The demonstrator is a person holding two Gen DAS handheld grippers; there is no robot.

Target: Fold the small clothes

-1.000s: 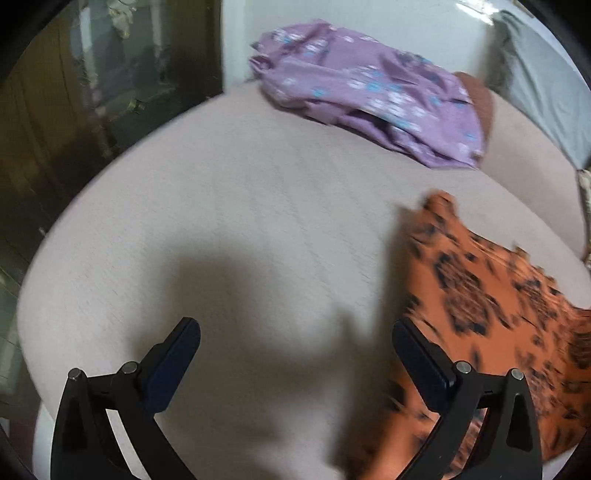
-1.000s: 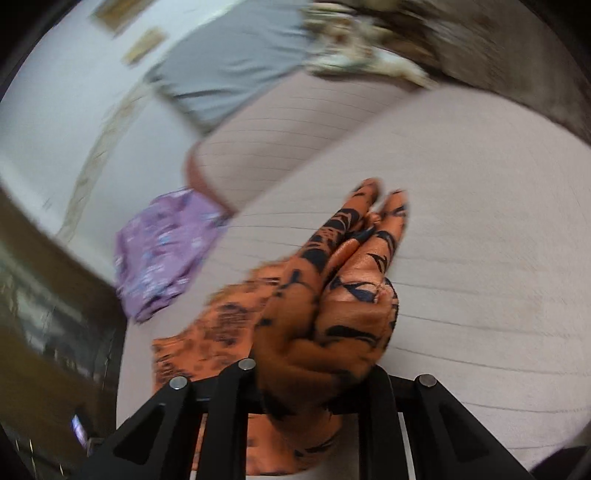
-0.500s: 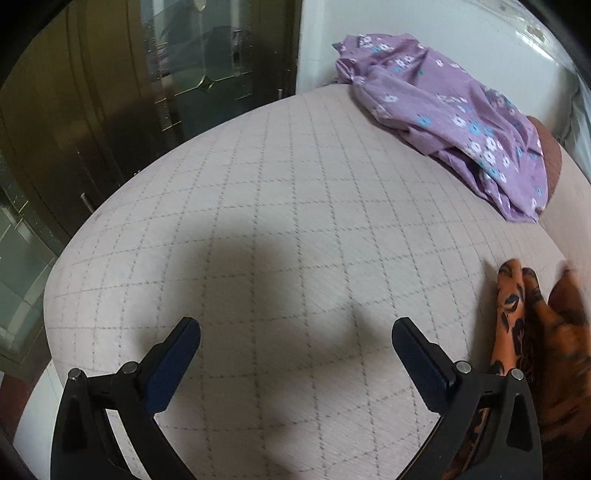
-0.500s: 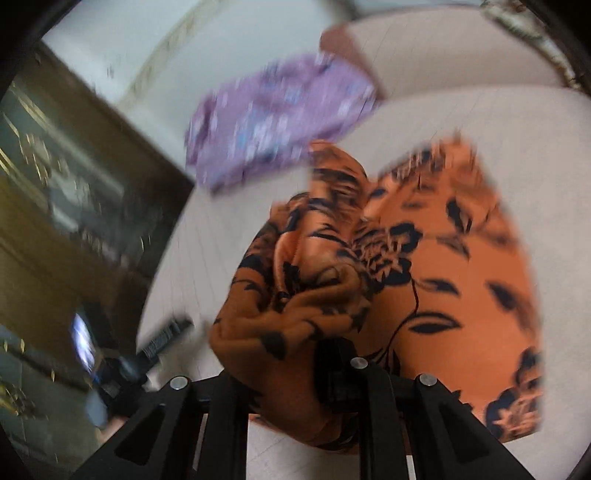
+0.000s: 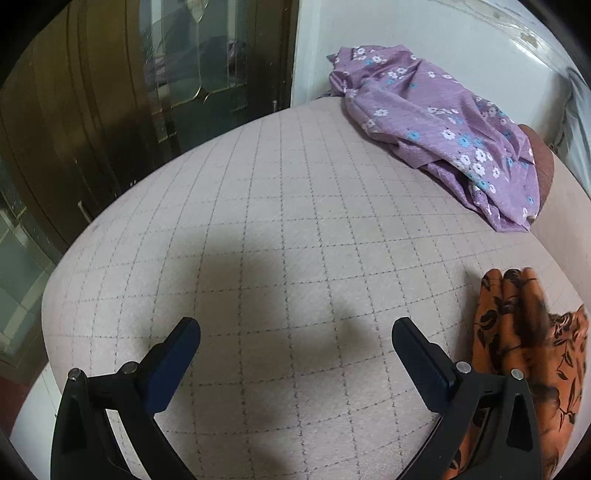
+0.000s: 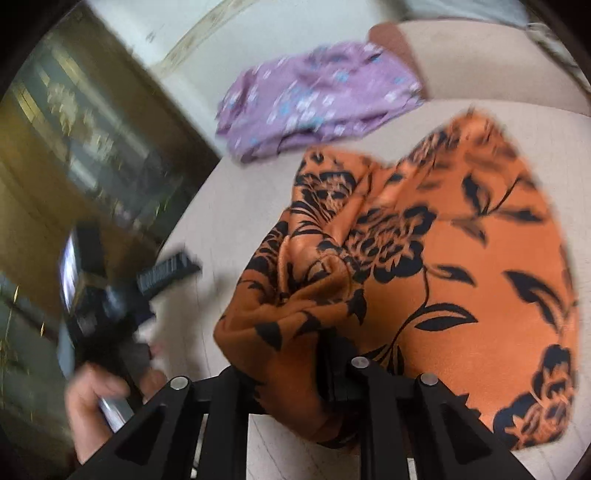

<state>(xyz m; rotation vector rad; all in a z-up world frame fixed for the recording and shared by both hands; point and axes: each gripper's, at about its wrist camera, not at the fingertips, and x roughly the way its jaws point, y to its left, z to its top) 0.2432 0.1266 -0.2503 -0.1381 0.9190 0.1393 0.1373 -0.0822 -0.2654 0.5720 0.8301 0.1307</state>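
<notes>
My left gripper [image 5: 295, 354] is spread wide, nothing between the dark pads [image 5: 173, 365]; it hangs over the pale quilted bed surface [image 5: 280, 229] with a grid stitch pattern. Its shadow falls on the cover just ahead of the fingers. Orange black-floral cloth [image 5: 524, 332] is at lower right, just beside and partly behind my right-side finger [image 5: 424, 362], edge blurred, bunched into folds. A purple flowered garment [image 5: 439, 125] lies crumpled at the far right end of the bed, well apart from the orange one, against a white wall [image 5: 424, 29]. A brown pillow edge [image 5: 543, 162] peeks from behind it. Dark wooden doors with glass panes [image 5: 177, 74] stand at upper left beyond the bed.
</notes>
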